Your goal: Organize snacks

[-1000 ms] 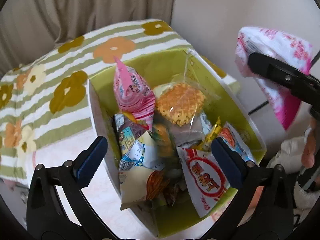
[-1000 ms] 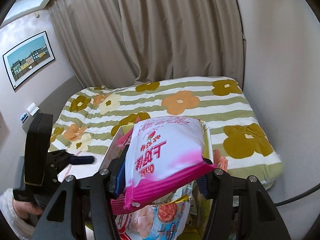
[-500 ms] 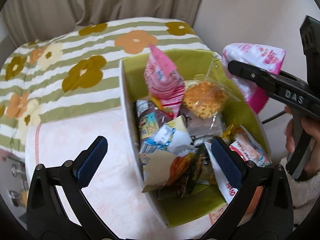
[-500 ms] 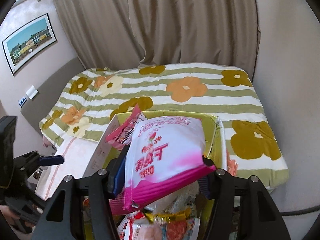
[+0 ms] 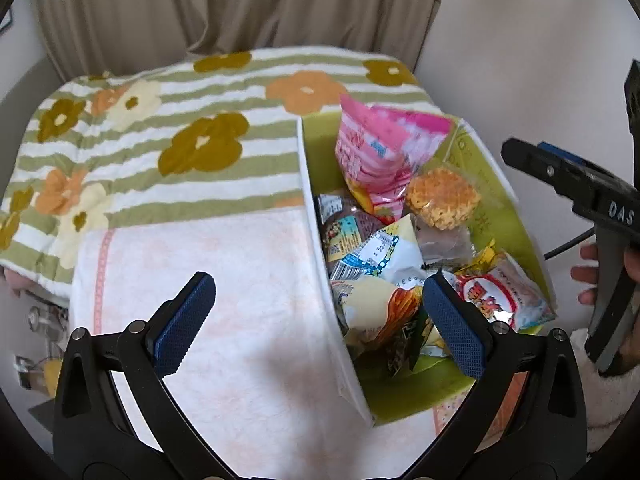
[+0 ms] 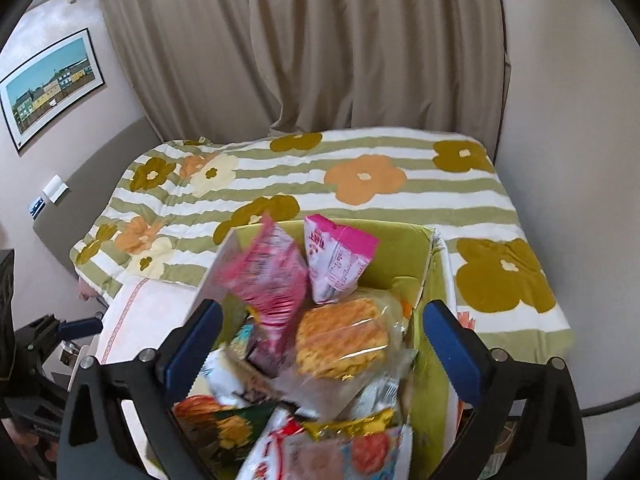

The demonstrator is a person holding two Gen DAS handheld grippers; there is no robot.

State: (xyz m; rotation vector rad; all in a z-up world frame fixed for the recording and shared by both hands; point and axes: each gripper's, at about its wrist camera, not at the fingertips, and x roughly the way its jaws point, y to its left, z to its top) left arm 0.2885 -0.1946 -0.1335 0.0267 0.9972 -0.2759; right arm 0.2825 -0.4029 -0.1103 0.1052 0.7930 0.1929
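A green box (image 5: 496, 184) with white outer walls sits on the bed, full of snack packets. A pink-and-white bag (image 6: 336, 264) stands loose at its far end beside a darker pink bag (image 6: 268, 276). In front of them lies a round orange snack (image 6: 344, 340) in clear wrap. My right gripper (image 6: 320, 340) hangs over the box; its jaws are opening and nothing is pressed between them. My left gripper (image 5: 316, 304) is open and straddles the box's left wall (image 5: 320, 240), holding nothing. The right gripper's finger (image 5: 560, 176) reaches in from the right of the left wrist view.
The box rests on a pale pink towel (image 5: 224, 280) over a green-striped floral blanket (image 5: 160, 152). Beige curtains (image 6: 320, 60) hang behind the bed. A wall (image 6: 580, 160) and a cable (image 6: 612, 404) lie to the right. A person's hand (image 5: 588, 272) holds the right gripper.
The right gripper opened and let go of the pink-and-white bag, which now stands in the box's far end. The left gripper moved left, so the box sits further right in its view.
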